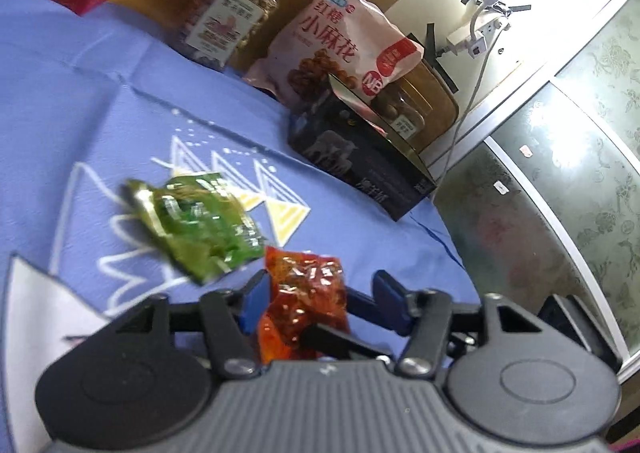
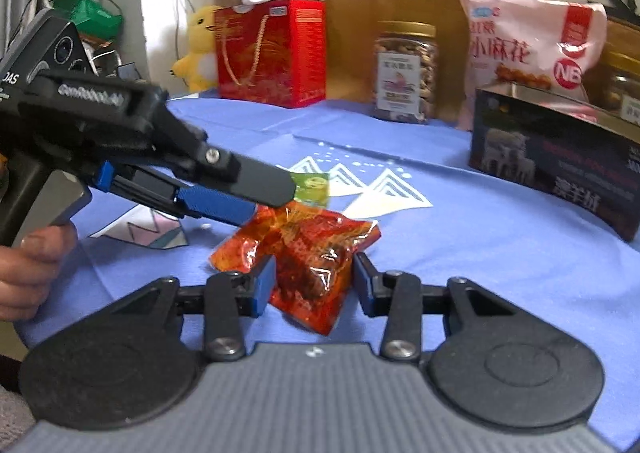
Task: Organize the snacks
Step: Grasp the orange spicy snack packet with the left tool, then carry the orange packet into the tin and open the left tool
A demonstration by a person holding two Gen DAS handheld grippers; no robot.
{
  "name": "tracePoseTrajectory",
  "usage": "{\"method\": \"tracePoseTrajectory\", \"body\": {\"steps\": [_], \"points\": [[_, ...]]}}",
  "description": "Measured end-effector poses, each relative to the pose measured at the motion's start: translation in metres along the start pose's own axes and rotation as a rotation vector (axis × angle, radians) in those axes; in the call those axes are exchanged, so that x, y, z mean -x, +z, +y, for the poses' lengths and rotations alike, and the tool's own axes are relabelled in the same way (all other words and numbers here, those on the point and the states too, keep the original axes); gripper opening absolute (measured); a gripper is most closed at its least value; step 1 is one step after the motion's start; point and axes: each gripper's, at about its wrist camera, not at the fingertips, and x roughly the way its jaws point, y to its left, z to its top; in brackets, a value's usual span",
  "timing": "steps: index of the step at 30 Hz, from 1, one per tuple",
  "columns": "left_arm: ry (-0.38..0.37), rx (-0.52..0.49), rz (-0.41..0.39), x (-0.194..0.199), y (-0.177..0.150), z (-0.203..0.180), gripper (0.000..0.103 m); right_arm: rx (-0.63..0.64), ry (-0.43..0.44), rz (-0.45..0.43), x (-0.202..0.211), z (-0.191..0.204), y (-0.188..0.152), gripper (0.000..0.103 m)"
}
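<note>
Two red snack packets lie on the blue tablecloth (image 2: 480, 233). My left gripper (image 1: 320, 293) is open, its jaws either side of one red packet (image 1: 308, 293) without pinching it. It also shows in the right wrist view (image 2: 256, 197), reaching in from the left over the packets. My right gripper (image 2: 314, 281) is open around the nearer red packet (image 2: 320, 273); the other packet (image 2: 240, 249) lies partly under it. A green packet (image 1: 196, 221) lies on the cloth beyond the left gripper, mostly hidden in the right wrist view (image 2: 314, 185).
At the back stand a red gift box (image 2: 272, 53) with a plush toy on top, a jar of nuts (image 2: 404, 73), a pink snack bag (image 2: 528, 49) and a dark box (image 2: 560, 161). The table edge drops off at right, with a glass-door cabinet (image 1: 560, 173) beyond.
</note>
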Motion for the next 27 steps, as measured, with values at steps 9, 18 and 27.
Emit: {"method": "tracePoseTrajectory", "body": {"steps": [9,18,27], "points": [[-0.009,0.02,-0.008,0.001,0.008,0.002,0.017,-0.029,-0.045,-0.065,0.009,-0.005,0.0,0.035],[-0.058,-0.126,-0.001,-0.04,0.06,-0.05,0.017,-0.039,-0.165,-0.177,0.027,-0.041,0.02,0.035],[-0.085,-0.299,-0.034,-0.116,0.141,-0.114,0.017,0.0,-0.353,-0.324,0.027,-0.113,0.066,0.035]]}}
